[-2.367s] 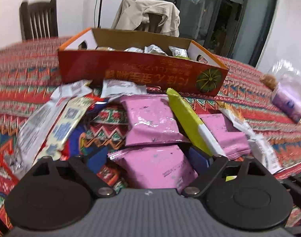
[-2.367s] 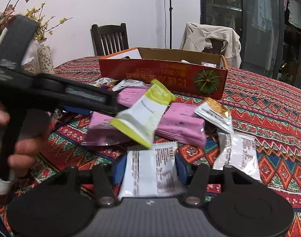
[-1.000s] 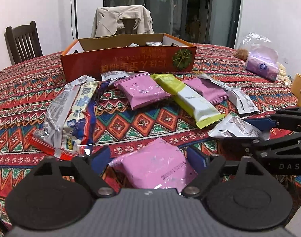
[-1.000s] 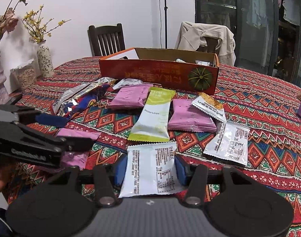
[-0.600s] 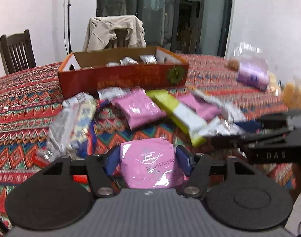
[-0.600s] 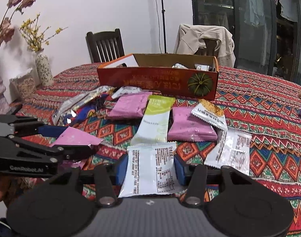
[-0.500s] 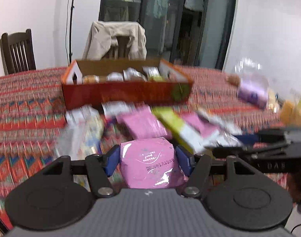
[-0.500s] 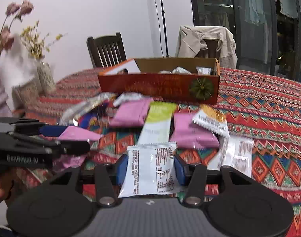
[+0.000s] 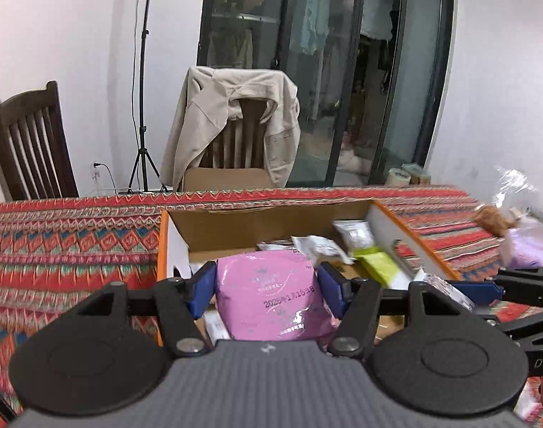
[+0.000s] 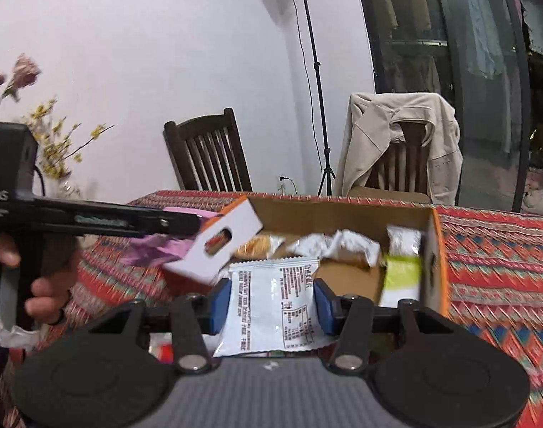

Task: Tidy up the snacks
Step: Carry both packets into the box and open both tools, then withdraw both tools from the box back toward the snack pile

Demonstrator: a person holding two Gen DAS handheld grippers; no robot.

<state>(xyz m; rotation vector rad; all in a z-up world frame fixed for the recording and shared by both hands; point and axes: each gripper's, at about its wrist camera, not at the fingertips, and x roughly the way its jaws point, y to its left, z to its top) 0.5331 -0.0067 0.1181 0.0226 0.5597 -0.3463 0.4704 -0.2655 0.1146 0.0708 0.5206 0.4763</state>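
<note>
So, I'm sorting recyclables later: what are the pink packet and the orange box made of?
The pink packet looks like glossy plastic film: it shines and crinkles. The orange box looks like cardboard with a printed outside: its inner walls are plain matte brown, one end flap white with a die-cut handle slot.

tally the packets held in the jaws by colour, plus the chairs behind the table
pink packet, left jaws: 1
white packet, right jaws: 1
chairs: 2, the bare chair and the chair with jacket
total: 4
</note>
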